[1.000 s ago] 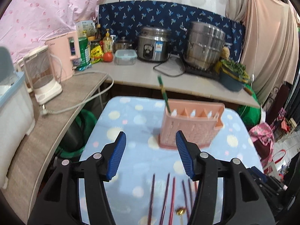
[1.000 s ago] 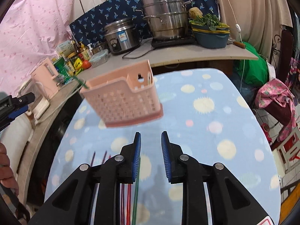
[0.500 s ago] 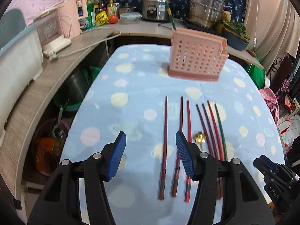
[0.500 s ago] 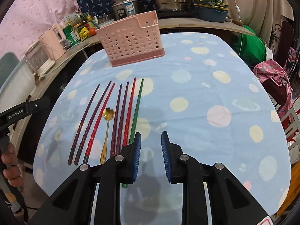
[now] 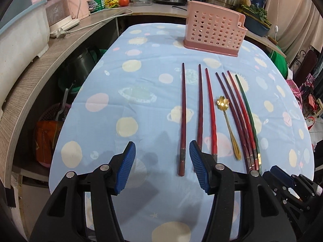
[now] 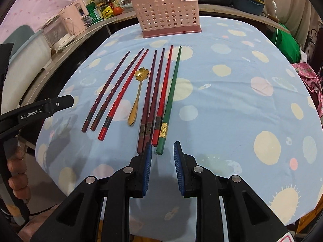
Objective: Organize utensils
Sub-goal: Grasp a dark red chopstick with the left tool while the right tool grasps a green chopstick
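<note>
the green chopstick (image 6: 171, 98) lies lengthwise, pointing away toward the pink holder (image 6: 167, 14), its butt just ahead of the right gripper (image 6: 161, 157), narrowly parted and empty; the left gripper (image 5: 161, 159) gapes wider, empty

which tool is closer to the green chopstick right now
Right. The right tool hangs open just short of the green chopstick, whose near end lies between its pads. The left tool is off to the side, lined up with the leftmost dark red chopstick.
</note>
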`<state>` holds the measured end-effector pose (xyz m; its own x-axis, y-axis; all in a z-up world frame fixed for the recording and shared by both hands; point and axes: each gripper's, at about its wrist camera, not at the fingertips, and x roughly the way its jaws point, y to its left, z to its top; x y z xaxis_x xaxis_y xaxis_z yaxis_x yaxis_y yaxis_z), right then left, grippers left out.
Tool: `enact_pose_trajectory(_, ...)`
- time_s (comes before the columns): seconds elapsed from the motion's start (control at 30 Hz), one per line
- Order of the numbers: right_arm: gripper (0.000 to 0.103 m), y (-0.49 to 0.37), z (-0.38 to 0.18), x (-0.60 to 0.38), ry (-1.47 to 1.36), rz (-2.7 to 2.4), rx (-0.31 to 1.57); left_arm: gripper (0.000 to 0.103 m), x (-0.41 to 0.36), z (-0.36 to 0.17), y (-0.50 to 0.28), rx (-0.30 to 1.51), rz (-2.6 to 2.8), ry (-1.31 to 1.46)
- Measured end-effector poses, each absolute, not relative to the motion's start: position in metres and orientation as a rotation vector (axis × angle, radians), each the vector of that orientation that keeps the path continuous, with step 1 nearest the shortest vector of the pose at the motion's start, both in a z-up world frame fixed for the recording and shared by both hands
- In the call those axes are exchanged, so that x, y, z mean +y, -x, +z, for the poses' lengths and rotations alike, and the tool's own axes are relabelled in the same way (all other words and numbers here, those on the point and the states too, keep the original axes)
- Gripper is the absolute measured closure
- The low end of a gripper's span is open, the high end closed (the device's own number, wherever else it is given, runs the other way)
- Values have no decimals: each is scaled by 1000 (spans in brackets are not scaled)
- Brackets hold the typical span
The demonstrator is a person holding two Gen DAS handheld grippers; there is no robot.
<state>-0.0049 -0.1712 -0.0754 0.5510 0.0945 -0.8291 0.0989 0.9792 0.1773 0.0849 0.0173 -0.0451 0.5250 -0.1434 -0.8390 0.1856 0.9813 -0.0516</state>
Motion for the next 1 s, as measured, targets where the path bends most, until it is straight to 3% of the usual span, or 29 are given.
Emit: enact_pose_trajectory(1.0,80,-11,-88,-182,-231,-35,1006,49,14,-70,-87,1064,-211,-51)
